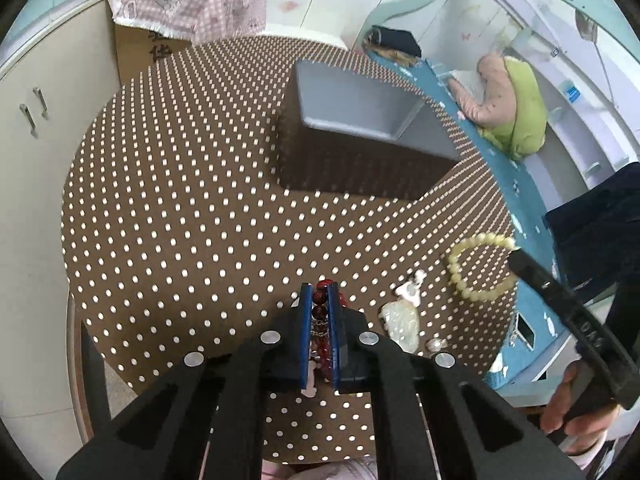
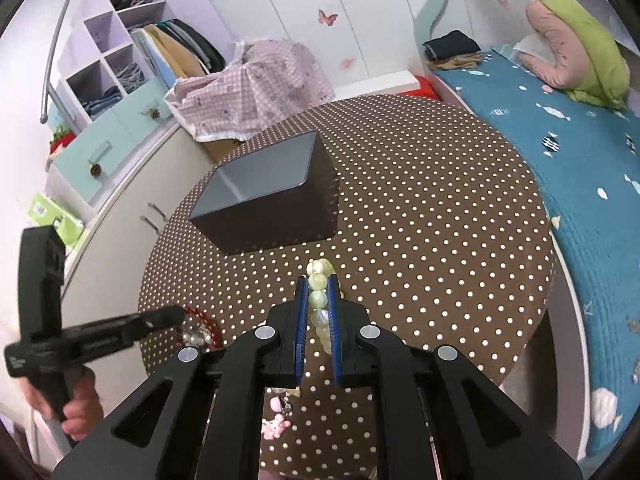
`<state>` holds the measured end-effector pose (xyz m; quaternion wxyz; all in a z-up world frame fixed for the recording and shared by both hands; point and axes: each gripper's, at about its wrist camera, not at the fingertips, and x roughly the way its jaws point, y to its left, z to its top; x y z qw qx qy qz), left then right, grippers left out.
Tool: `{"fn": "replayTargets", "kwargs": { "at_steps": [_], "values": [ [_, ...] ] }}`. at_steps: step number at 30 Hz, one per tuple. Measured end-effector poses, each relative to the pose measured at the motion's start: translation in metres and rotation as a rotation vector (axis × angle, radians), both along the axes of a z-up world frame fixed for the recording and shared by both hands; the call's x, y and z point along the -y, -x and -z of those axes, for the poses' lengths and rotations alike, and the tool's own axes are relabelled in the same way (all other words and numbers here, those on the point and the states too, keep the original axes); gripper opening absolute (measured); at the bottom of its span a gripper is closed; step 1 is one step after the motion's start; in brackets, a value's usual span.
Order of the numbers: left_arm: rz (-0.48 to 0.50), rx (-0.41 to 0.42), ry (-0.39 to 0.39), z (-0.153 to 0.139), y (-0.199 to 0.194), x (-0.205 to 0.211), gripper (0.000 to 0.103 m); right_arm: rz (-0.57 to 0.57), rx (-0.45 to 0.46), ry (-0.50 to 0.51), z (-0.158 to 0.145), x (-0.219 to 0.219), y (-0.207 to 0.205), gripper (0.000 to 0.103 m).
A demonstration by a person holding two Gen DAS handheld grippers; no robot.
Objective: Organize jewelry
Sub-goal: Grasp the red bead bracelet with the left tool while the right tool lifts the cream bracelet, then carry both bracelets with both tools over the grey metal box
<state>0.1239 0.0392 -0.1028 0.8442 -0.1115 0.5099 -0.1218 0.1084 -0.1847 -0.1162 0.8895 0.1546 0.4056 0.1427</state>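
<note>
Cataloguing the table (image 2: 440, 208) at this moment: two bead bracelets, one open box, several loose trinkets.

Item 1, red bracelet (image 1: 320, 300): lay at 6 o'clock on the dotted cloth in the left wrist view, pinched between the pads of the left gripper (image 1: 320, 292), which were pressed in on the beads and a strand of silver chain. Its visible run lay along the fingers, toward 12 o'clock.

Item 2, pale green bracelet (image 2: 320, 304): clamped in the right gripper (image 2: 319, 284), fingers closed on four or five beads, the string likewise running fore and aft toward 12 o'clock; in the left view its loop (image 1: 480, 268) lay at 4 o'clock.

Item 3, grey box (image 2: 260, 192): open top, empty as far as could be seen, at 11 o'clock from the right gripper.

Item 4, white pendant (image 1: 400, 316) and small pink charms (image 2: 276, 426): loose on the cloth.

Handling (a judgement): both bracelets looked light, limp and smooth-beaded, likely to sag and swing once lifted, perhaps to slip bead by bead. A hold across a bead's widest part, not the gap between beads, seemed safest. The pendant looked brittle.
</note>
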Motion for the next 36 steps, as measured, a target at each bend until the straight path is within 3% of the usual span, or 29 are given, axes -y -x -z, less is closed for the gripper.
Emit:
{"fn": "replayTargets", "kwargs": {
  "at_steps": [6, 15, 26, 36],
  "values": [
    [0.028, 0.065, 0.094, -0.035, 0.007, -0.014, 0.006, -0.016, 0.021, 0.003, -0.009, -0.001, 0.002, 0.010],
    [0.031, 0.164, 0.114, -0.076, 0.014, -0.016, 0.006, -0.041, 0.077, 0.012, -0.034, -0.009, 0.002, 0.010],
    [0.015, 0.216, 0.106, -0.093, -0.001, -0.021, 0.006, -0.092, 0.135, 0.009, -0.065, -0.028, -0.013, 0.010],
    [0.031, 0.196, 0.107, -0.105, -0.040, -0.019, 0.006, -0.118, 0.168, 0.009, -0.091, -0.043, -0.047, 0.010]
  ]
}}
